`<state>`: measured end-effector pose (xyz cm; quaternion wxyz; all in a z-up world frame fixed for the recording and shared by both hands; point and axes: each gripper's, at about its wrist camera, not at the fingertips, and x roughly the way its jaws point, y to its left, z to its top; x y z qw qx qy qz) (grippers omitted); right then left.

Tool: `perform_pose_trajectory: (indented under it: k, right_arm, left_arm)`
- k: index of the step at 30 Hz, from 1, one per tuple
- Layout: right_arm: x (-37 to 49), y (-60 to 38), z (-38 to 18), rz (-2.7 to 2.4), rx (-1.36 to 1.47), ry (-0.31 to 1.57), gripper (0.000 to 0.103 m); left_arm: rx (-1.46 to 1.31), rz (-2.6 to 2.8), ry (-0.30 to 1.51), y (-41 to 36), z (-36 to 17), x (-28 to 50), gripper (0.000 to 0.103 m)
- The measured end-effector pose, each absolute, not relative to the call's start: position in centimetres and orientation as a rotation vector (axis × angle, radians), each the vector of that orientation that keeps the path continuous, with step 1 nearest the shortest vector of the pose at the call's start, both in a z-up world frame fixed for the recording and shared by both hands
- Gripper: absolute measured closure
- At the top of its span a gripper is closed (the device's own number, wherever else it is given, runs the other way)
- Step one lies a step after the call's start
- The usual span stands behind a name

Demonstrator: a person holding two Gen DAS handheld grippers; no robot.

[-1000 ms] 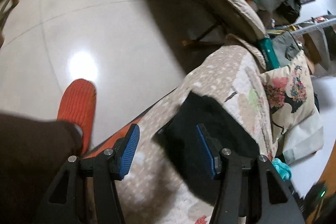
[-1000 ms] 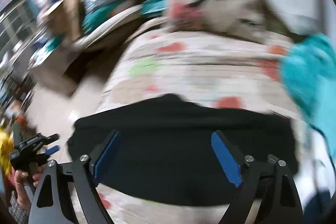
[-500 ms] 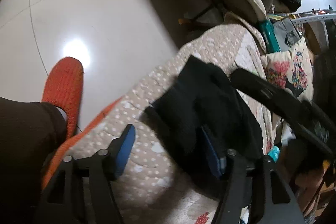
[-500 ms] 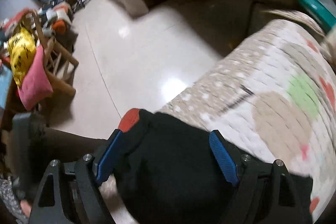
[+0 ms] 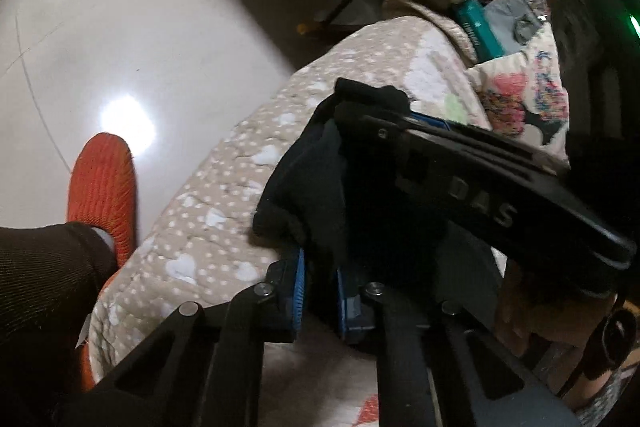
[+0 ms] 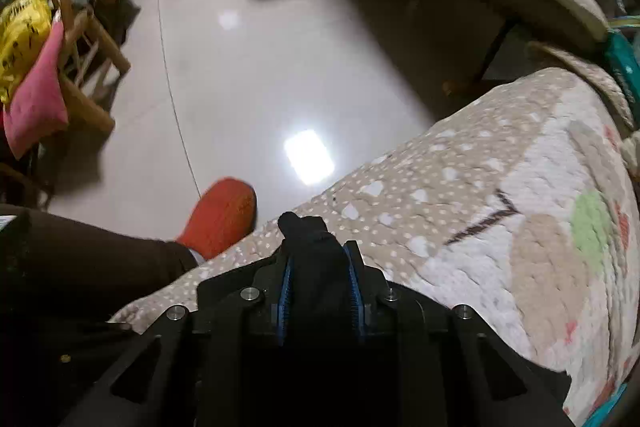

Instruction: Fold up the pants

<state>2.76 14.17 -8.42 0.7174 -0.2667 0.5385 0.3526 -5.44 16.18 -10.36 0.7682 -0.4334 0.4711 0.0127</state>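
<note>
Black pants (image 5: 312,187) lie bunched near the edge of a beige quilt with white hearts (image 5: 224,195). My left gripper (image 5: 320,293) is closing, its blue pads pinching a fold of the black cloth. The right gripper (image 5: 360,103) reaches across from the right of the left wrist view and grips the same bunch a little farther along. In the right wrist view my right gripper (image 6: 320,287) points steeply down and is closing, with a tuft of the pants (image 6: 306,231) squeezed between its pads above the quilt (image 6: 460,227). The rest of the pants is hidden under the grippers.
A person's leg in dark brown cloth (image 6: 80,255) and an orange slipper (image 6: 224,219) stand on the shiny tile floor (image 6: 260,67) beside the bed. A wooden chair with a pink cushion (image 6: 36,99) is at the left. A floral pillow (image 5: 520,107) lies beyond the pants.
Both grippers went from wide open to pinched on the black pants. The right gripper swung over from the bed's middle to the edge beside the left one, and the cloth bunched up.
</note>
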Motion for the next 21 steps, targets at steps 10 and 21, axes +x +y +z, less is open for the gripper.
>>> perform_pose_trajectory:
  k: [10,21]
  right_arm:
    - [3.1,3.7,-2.9,0.689,-0.295,1.107,0.078]
    - [2.7,-15.3,-3.9,0.290,-0.128,1.119,0.038]
  left_arm:
    - [-0.832,-0.128,1.023,10.3,-6.2,-3.1,0.091]
    - [-0.479,-0.447,1.100,-3.2,-4.3,-3.1,0.058]
